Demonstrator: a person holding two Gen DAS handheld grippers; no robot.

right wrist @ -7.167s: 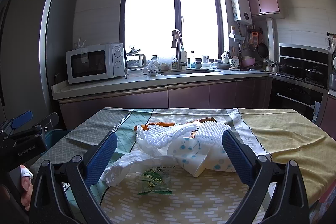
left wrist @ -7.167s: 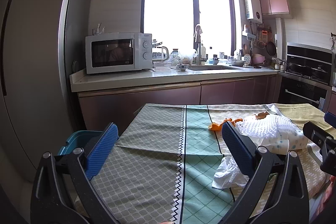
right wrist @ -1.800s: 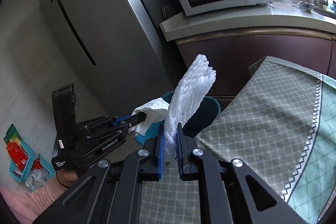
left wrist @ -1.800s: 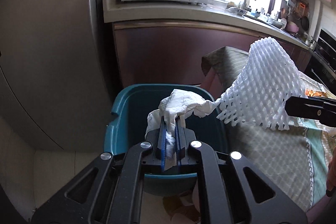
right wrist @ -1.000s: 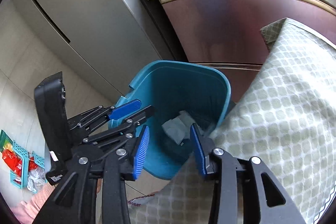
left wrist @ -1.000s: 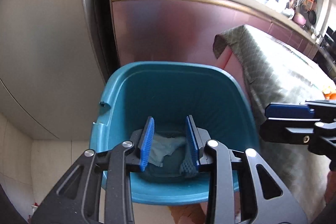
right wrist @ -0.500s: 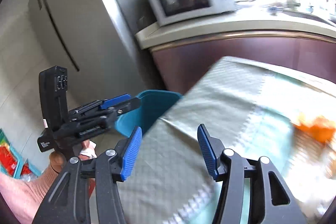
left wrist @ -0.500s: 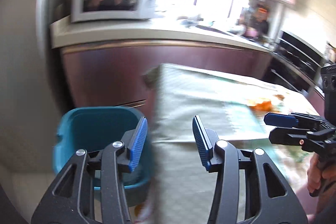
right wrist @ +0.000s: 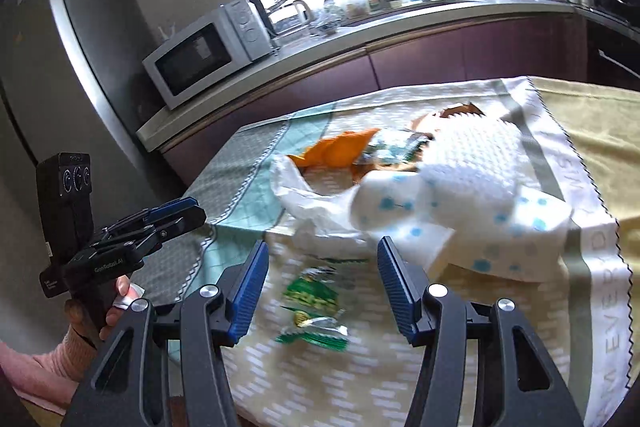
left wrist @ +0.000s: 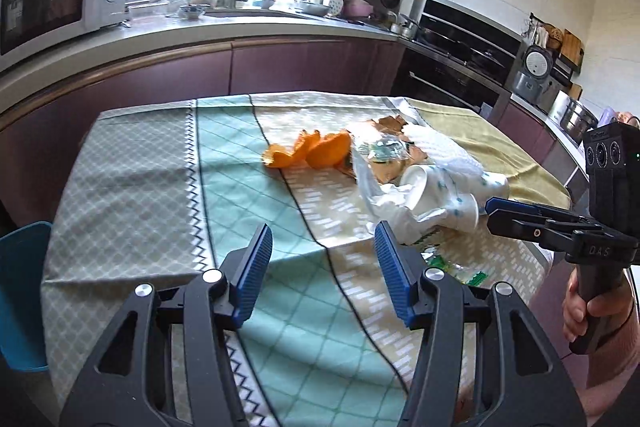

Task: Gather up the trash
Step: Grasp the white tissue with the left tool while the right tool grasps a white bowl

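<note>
Both grippers point down at the worktop because more trash waits there. The left gripper has its fingers spreading with nothing between them; the right gripper has its fingers apart and empty too. The trash sits mid-frame, to the right — one orange peel, one dotted paper cup, one white foam net, one white plastic bag. One green wrapper lies just past the right fingers — likely next. One blue bin stands at the lower left.
</note>
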